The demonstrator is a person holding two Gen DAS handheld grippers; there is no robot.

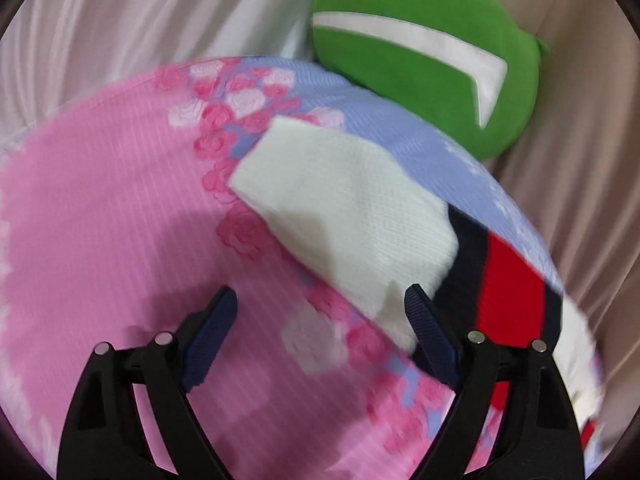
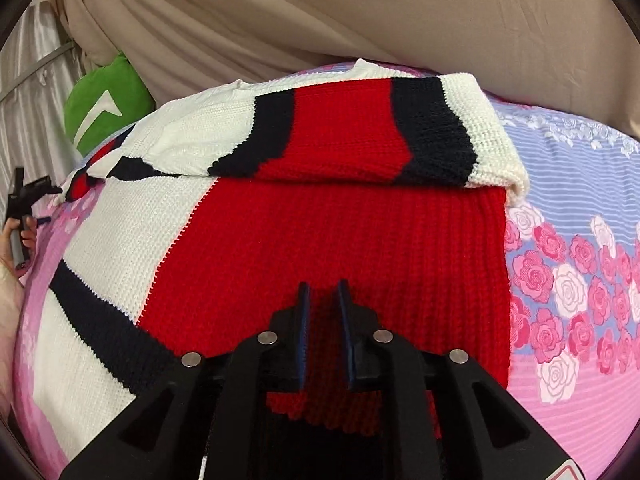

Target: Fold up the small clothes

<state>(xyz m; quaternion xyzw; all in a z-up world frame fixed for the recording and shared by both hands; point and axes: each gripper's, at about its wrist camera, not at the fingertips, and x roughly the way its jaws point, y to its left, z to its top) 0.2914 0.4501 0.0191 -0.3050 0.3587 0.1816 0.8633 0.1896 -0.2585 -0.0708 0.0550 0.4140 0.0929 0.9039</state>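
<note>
On the bed, the rose-print bedspread (image 2: pixel 568 280) lies bare to the right of the knitted sweater (image 2: pixel 320 232), leaving open flat room there for a gripper to pass. In the left wrist view a wide pink stretch of the bedspread (image 1: pixel 100 220) is likewise free on the near left. The sweater (image 1: pixel 352 216) covers the middle, its folded-over top edge forming a raised ridge across the far side. A green cushion (image 1: pixel 420 52) blocks the far corner, and draped beige fabric (image 2: pixel 320 12) closes off the far edge behind everything.
</note>
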